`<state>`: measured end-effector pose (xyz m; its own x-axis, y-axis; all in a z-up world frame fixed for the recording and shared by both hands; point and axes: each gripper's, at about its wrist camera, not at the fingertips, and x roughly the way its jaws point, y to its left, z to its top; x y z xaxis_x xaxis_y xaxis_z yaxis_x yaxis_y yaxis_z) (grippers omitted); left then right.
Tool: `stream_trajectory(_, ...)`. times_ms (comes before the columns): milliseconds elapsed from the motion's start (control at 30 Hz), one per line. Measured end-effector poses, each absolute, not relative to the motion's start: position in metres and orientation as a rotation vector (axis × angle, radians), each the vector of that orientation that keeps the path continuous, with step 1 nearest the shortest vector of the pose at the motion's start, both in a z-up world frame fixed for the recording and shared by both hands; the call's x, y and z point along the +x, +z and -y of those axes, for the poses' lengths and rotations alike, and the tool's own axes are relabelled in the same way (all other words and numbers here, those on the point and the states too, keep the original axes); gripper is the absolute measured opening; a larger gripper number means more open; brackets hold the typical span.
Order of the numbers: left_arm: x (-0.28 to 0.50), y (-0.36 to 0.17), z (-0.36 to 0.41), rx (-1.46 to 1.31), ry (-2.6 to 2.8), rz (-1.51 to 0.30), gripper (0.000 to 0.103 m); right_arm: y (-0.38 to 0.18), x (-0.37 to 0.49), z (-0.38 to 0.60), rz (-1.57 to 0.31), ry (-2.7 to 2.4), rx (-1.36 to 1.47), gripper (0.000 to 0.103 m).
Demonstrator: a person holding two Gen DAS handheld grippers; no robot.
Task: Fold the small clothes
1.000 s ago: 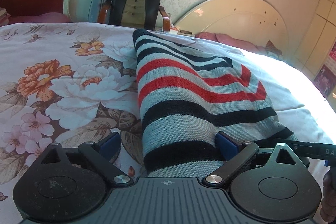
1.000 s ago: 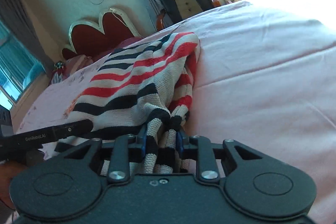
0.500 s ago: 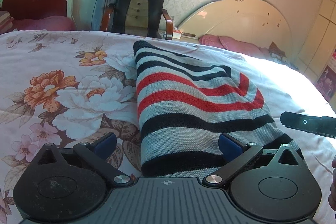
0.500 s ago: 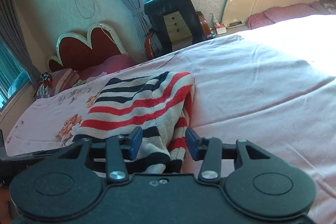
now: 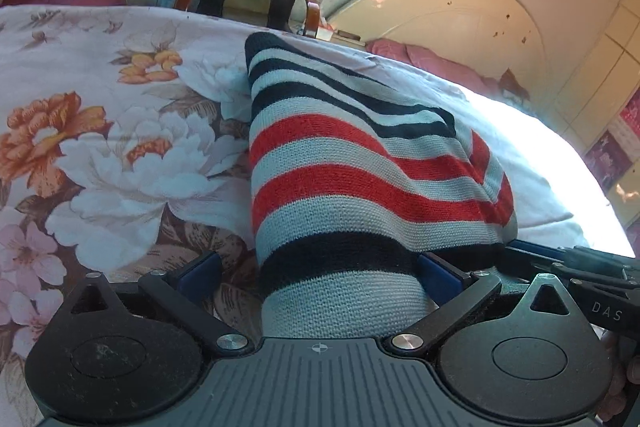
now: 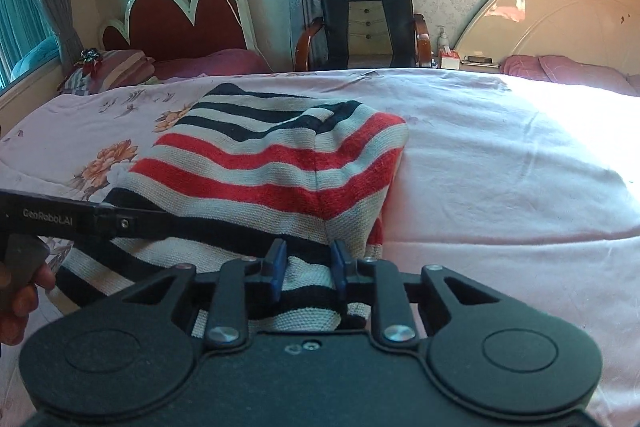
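A: How are the two tools posed?

B: Both tilt down over the near hem of the striped sweater (image 5: 352, 183), which lies on the floral bed sheet (image 5: 100, 155), in front of the black chair (image 6: 368, 11). The left tool (image 5: 320, 273) has its blue pads spread wide, one beside the sweater's left edge, the other resting on the knit, nothing pinched.

A: And the right?

B: The right tool (image 6: 308, 267) is clamped on a bunched fold of the hem; its pads have just been closing in on it.

A: What differs from half a second back?

B: Then its pads stood apart over the cloth. The left tool has come nearer the sweater, and the right tool now sits close beside it.

A: Any containers?

B: None to be seen.
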<state>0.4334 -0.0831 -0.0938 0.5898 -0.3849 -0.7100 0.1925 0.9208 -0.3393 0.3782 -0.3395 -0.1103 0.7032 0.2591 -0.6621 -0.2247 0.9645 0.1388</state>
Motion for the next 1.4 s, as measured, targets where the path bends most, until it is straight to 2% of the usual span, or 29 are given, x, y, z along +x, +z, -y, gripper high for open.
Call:
stream_trajectory(100, 0.437, -0.087, 0.087, -0.207, -0.351, -0.903, 0.101, -0.108, 0.381, 0.344, -0.764, 0.279, 0.088, 0.022)
stream_trajectory(133, 0.437, -0.084, 0.086, -0.216, -0.366, -0.906, 0.094, -0.105, 0.381, 0.348, -0.770, 0.282, 0.118, 0.023)
stream_trajectory(167, 0.437, -0.081, 0.084, -0.232, -0.387, -0.909, 0.088, -0.099, 0.379, 0.354, -0.767, 0.281, 0.166, 0.031)
stream_trajectory(200, 0.437, -0.080, 0.082, -0.249, -0.402, -0.917, 0.088, -0.096, 0.376, 0.361, -0.748, 0.266, 0.206, 0.040)
stream_trajectory(233, 0.438, -0.080, 0.079, -0.261, -0.409, -0.925, 0.087, -0.093, 0.374, 0.370, -0.723, 0.247, 0.243, 0.066)
stream_trajectory(267, 0.438, -0.081, 0.077, -0.272, -0.417, -0.932, 0.087, -0.093, 0.374, 0.379, -0.713, 0.239, 0.289, 0.080)
stream_trajectory(300, 0.439, -0.083, 0.074, -0.289, -0.424, -0.941, 0.087, -0.097, 0.377, 0.389, -0.738, 0.247, 0.347, 0.078)
stream_trajectory(333, 0.441, -0.085, 0.072, -0.312, -0.432, -0.954, 0.087, -0.103, 0.384, 0.400, -0.781, 0.255, 0.418, 0.071)
stream_trajectory(367, 0.443, -0.087, 0.071, -0.338, -0.445, -0.968, 0.087, -0.111, 0.390, 0.410, -0.821, 0.267, 0.493, 0.069)
stream_trajectory(500, 0.449, -0.093, 0.065, -0.402, -0.480, -1.001, 0.087, -0.141, 0.408, 0.438, -0.924, 0.325, 0.682, 0.068)
stream_trajectory(700, 0.466, -0.102, 0.050, -0.538, -0.525, -1.040, 0.088, -0.163, 0.422, 0.458, -0.958, 0.433, 0.847, 0.065)
stream_trajectory(900, 0.482, -0.105, 0.059, -0.547, -0.557, -1.050, 0.088, -0.163, 0.442, 0.432, -1.040, 0.563, 0.763, 0.059)
stream_trajectory(1033, 0.487, -0.102, 0.073, -0.485, -0.547, -1.039, 0.087, -0.159, 0.446, 0.419, -1.010, 0.581, 0.728, 0.061)
stream_trajectory(1200, 0.489, -0.093, 0.104, -0.293, -0.517, -1.034, 0.087, -0.157, 0.441, 0.415, -0.977, 0.559, 0.688, 0.049)
stream_trajectory(1400, 0.486, -0.082, 0.112, -0.258, -0.500, -1.018, 0.068, -0.143, 0.430, 0.403, -0.955, 0.541, 0.594, 0.039)
